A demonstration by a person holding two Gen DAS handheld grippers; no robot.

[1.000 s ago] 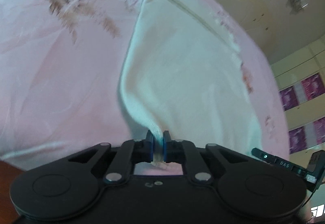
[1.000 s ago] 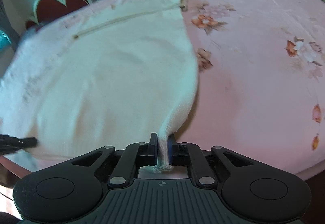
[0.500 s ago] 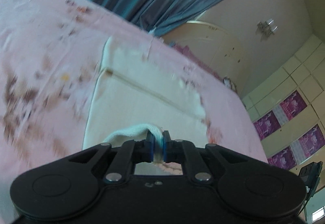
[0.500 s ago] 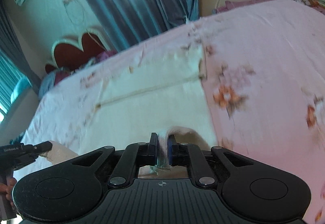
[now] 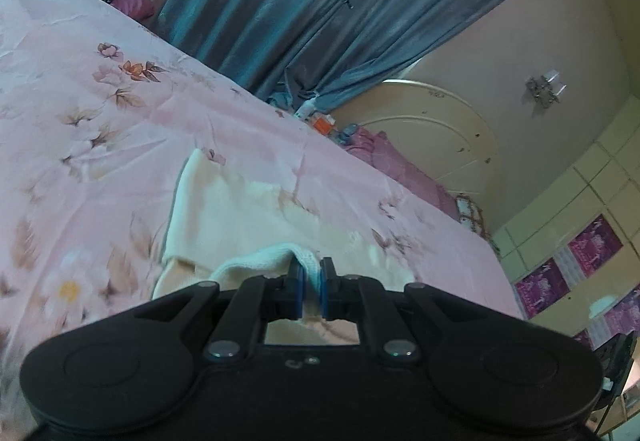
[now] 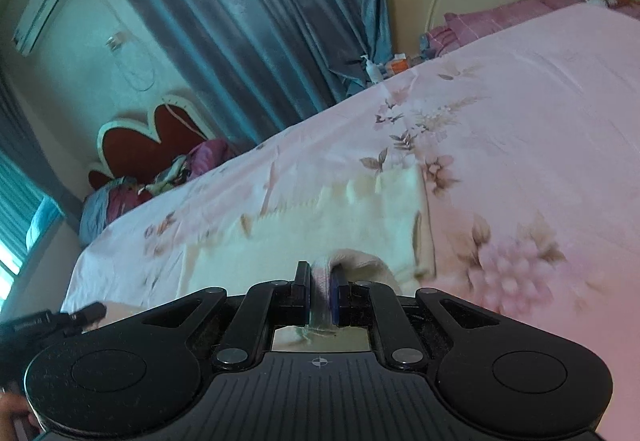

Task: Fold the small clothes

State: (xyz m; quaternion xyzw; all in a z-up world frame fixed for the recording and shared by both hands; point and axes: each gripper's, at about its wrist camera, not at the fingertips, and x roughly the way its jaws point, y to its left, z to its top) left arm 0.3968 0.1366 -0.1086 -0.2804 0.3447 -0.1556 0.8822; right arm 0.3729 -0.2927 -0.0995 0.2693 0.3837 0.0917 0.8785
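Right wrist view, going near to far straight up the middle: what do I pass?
Right gripper shut on the cream garment → garment lying flat → pink floral bedsheet → blue curtain.

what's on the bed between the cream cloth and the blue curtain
Only bare pink floral bedsheet lies between the cream cloth and blue curtain; both wrist views show it.

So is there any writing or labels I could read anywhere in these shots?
None can be read.
Purple posters on the wall: print too blurred.
Black device at the left edge of the right view: faint lettering, too small.
Right tool: only a crosshair mark, no words.
Bottles by the curtain: labels illegible.
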